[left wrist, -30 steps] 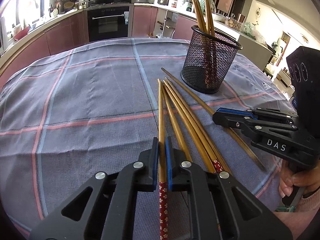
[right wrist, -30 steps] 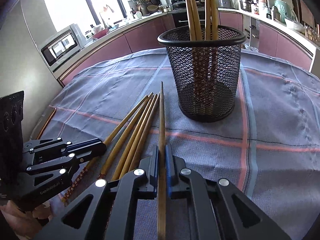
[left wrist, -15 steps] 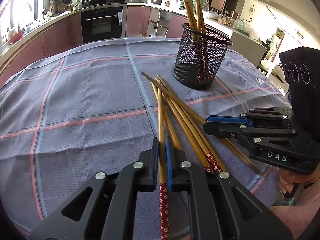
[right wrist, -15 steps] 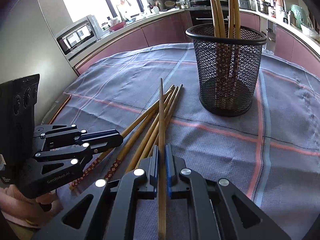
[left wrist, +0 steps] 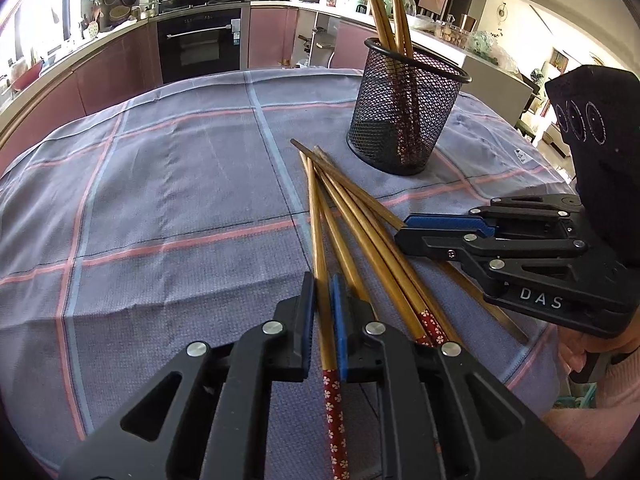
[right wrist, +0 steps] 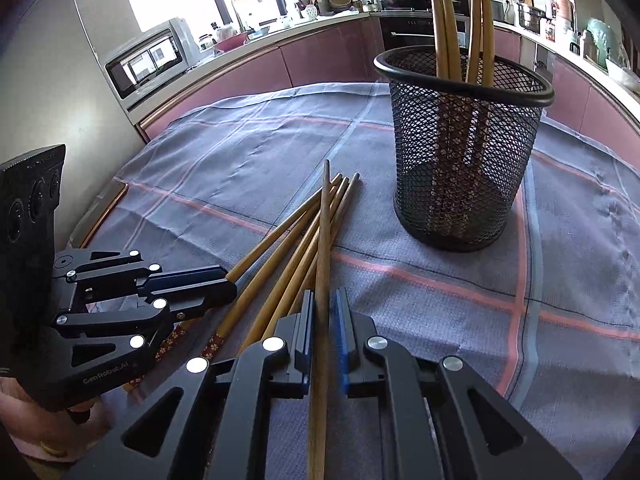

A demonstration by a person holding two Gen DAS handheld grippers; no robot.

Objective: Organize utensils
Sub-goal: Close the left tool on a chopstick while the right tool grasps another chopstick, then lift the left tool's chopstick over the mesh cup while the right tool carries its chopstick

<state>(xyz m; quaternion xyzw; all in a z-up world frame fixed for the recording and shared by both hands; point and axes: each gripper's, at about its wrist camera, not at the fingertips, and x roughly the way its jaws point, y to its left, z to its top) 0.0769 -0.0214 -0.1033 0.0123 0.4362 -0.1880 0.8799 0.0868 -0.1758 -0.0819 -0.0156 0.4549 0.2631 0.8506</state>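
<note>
Several bamboo chopsticks (left wrist: 362,236) (right wrist: 280,256) with red flowered ends lie fanned on the cloth. A black mesh cup (left wrist: 404,120) (right wrist: 464,152) stands beyond them, upright, with several chopsticks in it. My left gripper (left wrist: 322,280) (right wrist: 230,284) holds one chopstick (left wrist: 316,220) between its blue pads as its jaws start opening. My right gripper (right wrist: 325,296) (left wrist: 402,227) is also opening. A chopstick (right wrist: 323,232) sits between its pads, with a thin gap at the right pad. That chopstick slants across the pile's tips.
A grey-blue checked tablecloth (left wrist: 160,200) covers the round table, whose edge runs just below both grippers. A person's hands grip both handles at the table's near edge. Kitchen counters, an oven and a microwave stand far behind.
Both views have drifted slightly, and the cup sits a little differently in them. The right gripper's pads have parted a little, and its chopstick now leans across the pile. The left chopstick tilts more.
</note>
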